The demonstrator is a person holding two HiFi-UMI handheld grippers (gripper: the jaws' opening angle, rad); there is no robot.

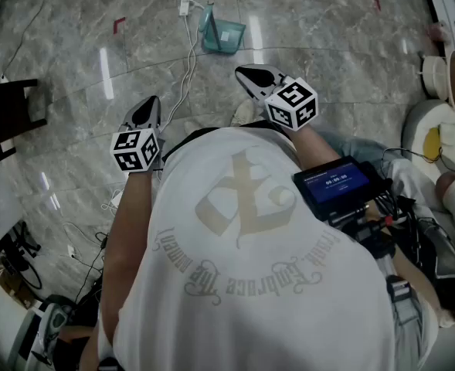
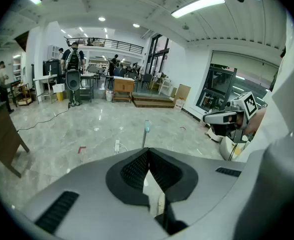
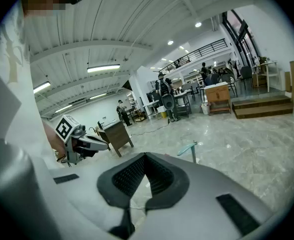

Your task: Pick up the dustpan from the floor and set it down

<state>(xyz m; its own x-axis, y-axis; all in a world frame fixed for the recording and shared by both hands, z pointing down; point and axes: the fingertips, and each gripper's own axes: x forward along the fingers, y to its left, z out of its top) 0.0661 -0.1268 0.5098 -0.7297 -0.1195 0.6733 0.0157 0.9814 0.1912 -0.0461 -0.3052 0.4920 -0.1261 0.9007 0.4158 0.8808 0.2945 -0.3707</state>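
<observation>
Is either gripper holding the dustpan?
No: the dustpan sits on the floor, out ahead of the left gripper and the right gripper.

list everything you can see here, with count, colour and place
dustpan: one, teal, on the floor ahead of the person, handle upright
power strip: one, white, on the floor just left of the dustpan
cable: one, white, running from the power strip back toward the person
tape marks: two, red, on the floor, far left and far right
desk: one, dark brown, at the left edge
screen device: one, black with a lit blue screen, at the person's right side
people: several, far back in the hall
floor: grey marble
left claw: one, grey, shut, empty, above the floor
right claw: one, grey, shut, empty, nearer the dustpan
</observation>
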